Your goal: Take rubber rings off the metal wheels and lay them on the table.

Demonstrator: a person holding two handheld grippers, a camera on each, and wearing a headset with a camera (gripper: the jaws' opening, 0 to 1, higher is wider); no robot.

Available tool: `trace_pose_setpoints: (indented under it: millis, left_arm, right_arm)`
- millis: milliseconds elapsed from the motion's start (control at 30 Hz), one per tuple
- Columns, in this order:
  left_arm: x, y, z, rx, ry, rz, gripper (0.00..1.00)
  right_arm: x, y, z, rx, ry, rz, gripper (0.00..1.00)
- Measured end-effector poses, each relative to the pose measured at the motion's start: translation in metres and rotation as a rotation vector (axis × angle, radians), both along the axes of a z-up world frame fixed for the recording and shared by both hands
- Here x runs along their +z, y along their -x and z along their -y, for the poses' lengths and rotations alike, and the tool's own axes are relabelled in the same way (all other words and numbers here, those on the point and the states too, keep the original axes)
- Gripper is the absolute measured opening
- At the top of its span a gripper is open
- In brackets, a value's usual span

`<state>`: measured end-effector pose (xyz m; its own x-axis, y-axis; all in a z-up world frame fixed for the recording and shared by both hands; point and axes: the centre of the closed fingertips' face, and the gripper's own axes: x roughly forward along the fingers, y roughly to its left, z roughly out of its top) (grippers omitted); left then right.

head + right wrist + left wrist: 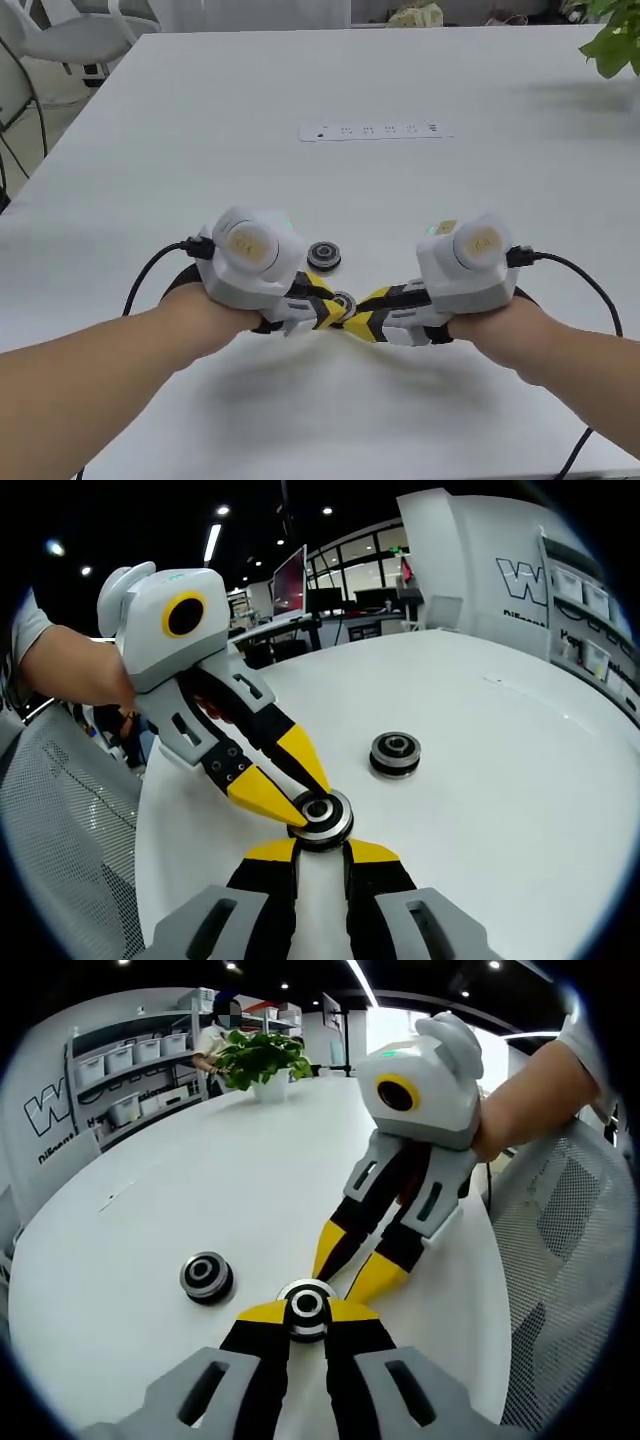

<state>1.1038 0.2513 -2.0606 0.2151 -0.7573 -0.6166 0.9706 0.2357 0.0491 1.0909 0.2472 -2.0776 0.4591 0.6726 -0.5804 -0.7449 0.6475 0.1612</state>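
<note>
A small metal wheel (343, 302) with a black rubber ring sits low over the table between both grippers. My left gripper (333, 308) comes from the left and is shut on this wheel (307, 1307), one yellow tip on each side. My right gripper (359, 313) comes from the right with its jaws nearly together. Its tips press on the rim of the wheel (322, 818), where the ring sits. A second wheel (324, 256) with its ring on lies flat on the table just behind; it is also the wheel (207, 1276) left of my jaws and the wheel (395, 752) beyond them.
A white power strip (375, 131) lies flat on the white table (200, 140) further back. A potted plant (615, 40) stands at the far right corner. A chair (70, 35) is beyond the far left edge, and a mesh chair (580, 1260) stands behind the near edge.
</note>
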Motion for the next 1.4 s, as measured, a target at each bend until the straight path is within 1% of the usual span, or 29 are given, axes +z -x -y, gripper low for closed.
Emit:
trace_pose_setpoints:
  millis: [33, 67, 100, 133, 367, 500, 667, 800, 867, 1000, 1133, 1300, 1333, 1367, 1400]
  left_arm:
    - [0.0, 0.0, 0.0, 0.002, 0.0, 0.0, 0.07]
    - [0.0, -0.001, -0.001, 0.004, 0.0, 0.0, 0.07]
    - [0.0, -0.001, -0.001, 0.005, 0.001, -0.001, 0.07]
    - [0.0, -0.001, -0.001, 0.004, 0.002, -0.002, 0.07]
    - [0.0, -0.001, -0.001, 0.008, 0.001, -0.005, 0.07]
    - [0.0, -0.002, -0.001, 0.011, 0.004, -0.001, 0.07]
    - [0.0, -0.001, -0.001, 0.018, 0.008, -0.001, 0.07]
    - [-0.001, -0.001, -0.001, 0.019, 0.006, 0.0, 0.07]
    - [-0.001, -0.001, -0.002, 0.02, 0.006, 0.001, 0.07]
    - [-0.001, -0.001, -0.002, 0.021, 0.005, 0.001, 0.07]
    - [-0.001, -0.001, -0.001, 0.024, 0.003, -0.001, 0.07]
    - [-0.001, -0.001, -0.002, 0.024, -0.002, 0.002, 0.07]
    - [-0.001, -0.001, -0.002, 0.024, -0.002, 0.002, 0.07]
    - [-0.001, -0.001, -0.001, 0.023, -0.001, 0.002, 0.07]
    - [-0.001, -0.001, -0.001, 0.024, -0.001, 0.005, 0.06]
  right_arm:
    - [0.0, 0.0, 0.0, 0.002, -0.001, 0.0, 0.12]
    - [0.0, 0.002, 0.0, 0.012, -0.005, -0.007, 0.07]
    - [0.0, 0.002, 0.001, 0.005, -0.005, -0.016, 0.02]
    - [0.0, 0.001, 0.001, 0.002, -0.01, -0.012, 0.02]
    - [0.0, 0.001, 0.001, -0.001, -0.011, -0.011, 0.0]
    - [0.0, 0.0, 0.003, -0.03, -0.039, -0.035, 0.0]
    - [-0.001, -0.001, 0.004, -0.041, -0.047, -0.043, 0.0]
    - [-0.001, -0.001, 0.006, -0.067, -0.082, -0.072, 0.0]
    - [0.002, -0.002, 0.007, -0.08, -0.102, -0.078, 0.0]
    - [0.004, -0.001, 0.007, -0.086, -0.111, -0.082, 0.0]
    - [0.007, -0.003, 0.007, -0.109, -0.145, -0.091, 0.0]
    - [0.01, -0.001, 0.005, -0.126, -0.163, -0.096, 0.0]
    - [0.013, -0.001, 0.004, -0.132, -0.18, -0.095, 0.0]
    - [0.021, -0.006, 0.001, -0.147, -0.226, -0.071, 0.0]
    - [0.016, -0.003, 0.002, -0.141, -0.19, -0.097, 0.0]
